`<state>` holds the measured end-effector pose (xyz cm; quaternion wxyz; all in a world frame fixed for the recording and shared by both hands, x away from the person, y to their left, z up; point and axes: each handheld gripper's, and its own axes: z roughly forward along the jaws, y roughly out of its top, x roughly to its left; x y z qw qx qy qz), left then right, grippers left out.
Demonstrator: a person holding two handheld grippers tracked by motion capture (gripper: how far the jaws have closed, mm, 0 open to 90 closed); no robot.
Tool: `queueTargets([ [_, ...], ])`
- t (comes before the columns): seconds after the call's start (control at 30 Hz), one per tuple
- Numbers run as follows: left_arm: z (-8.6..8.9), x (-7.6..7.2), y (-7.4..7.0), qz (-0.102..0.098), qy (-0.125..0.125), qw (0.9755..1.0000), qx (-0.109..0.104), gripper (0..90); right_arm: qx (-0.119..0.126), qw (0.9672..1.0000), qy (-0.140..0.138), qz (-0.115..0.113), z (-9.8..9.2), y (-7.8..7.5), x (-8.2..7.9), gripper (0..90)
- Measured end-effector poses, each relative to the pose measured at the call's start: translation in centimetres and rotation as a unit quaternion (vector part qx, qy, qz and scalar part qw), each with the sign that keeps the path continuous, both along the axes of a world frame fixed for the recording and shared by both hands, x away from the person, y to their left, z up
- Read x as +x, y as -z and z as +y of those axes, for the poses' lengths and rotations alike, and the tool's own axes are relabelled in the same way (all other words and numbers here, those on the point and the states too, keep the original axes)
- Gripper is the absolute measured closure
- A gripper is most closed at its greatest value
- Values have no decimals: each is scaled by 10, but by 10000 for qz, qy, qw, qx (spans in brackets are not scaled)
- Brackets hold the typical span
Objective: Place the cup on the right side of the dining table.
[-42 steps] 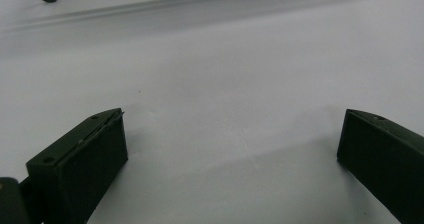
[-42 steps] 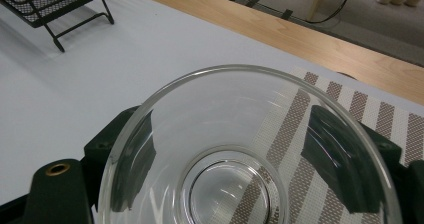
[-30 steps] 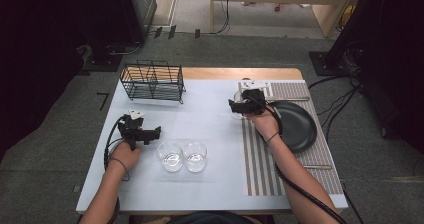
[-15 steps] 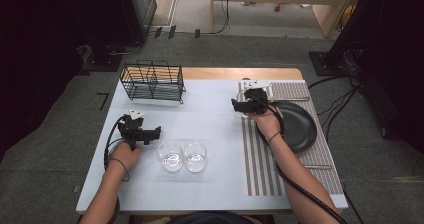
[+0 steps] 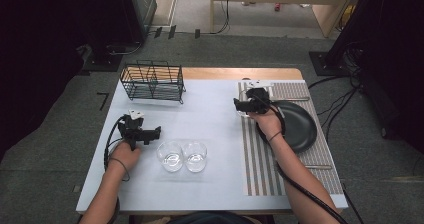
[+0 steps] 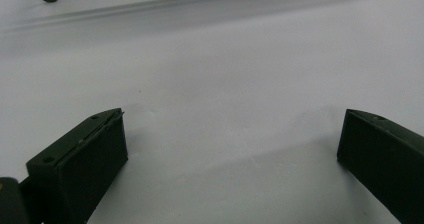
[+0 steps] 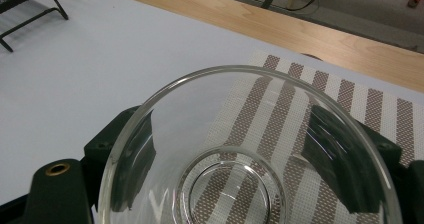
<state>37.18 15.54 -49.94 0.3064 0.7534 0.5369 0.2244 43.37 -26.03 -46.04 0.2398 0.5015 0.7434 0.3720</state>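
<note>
My right gripper [image 7: 239,159] is shut on a clear glass cup [image 7: 250,109], its black jaws pressing the wall from both sides. From above, the right gripper [image 5: 237,104] hovers at the left edge of the striped placemat [image 5: 260,169], beside the black plate [image 5: 296,126]. Two more clear glasses [image 5: 171,155] [image 5: 195,156] stand side by side near the table's middle. My left gripper [image 5: 158,130] rests just left of them, pointing their way. Its jaws stand wide apart in the left gripper view [image 6: 232,149], with only white table between them.
A black wire rack [image 5: 152,80] stands at the back left of the white table [image 5: 210,119]. A wooden strip [image 7: 320,36] runs along the far edge. Cables trail from both grippers.
The right gripper has drifted slightly to the right with the glass. The left hand has stayed in place.
</note>
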Motion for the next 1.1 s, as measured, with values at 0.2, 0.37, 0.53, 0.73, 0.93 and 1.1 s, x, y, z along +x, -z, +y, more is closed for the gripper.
queueTargets([
  [0.2, 0, 0, 0, 1, 1, 10000, 1, 0, 24, 9999, 89, 45, -4, 2, 1, 192],
  [0.37, 0, 0, 0, 0, 1, 10000, 1, 0, 99, 9999, 130, 47, -5, 3, 2, 191],
  [0.53, 0, 0, 0, 0, 0, 10000, 1, 0, 118, 9998, 138, 5, -5, 4, 3, 190],
  [0.73, 0, 0, 0, 0, 0, 10000, 0, 0, 144, 9997, 202, -14, -5, 5, 4, 189],
  [0.93, 0, 0, 0, 0, 1, 10000, 1, 0, 151, 9995, 268, -50, -4, 6, 5, 188],
  [1.1, 0, 0, 0, 0, 0, 10000, 1, 0, 151, 9995, 269, -67, -4, 7, 5, 188],
])
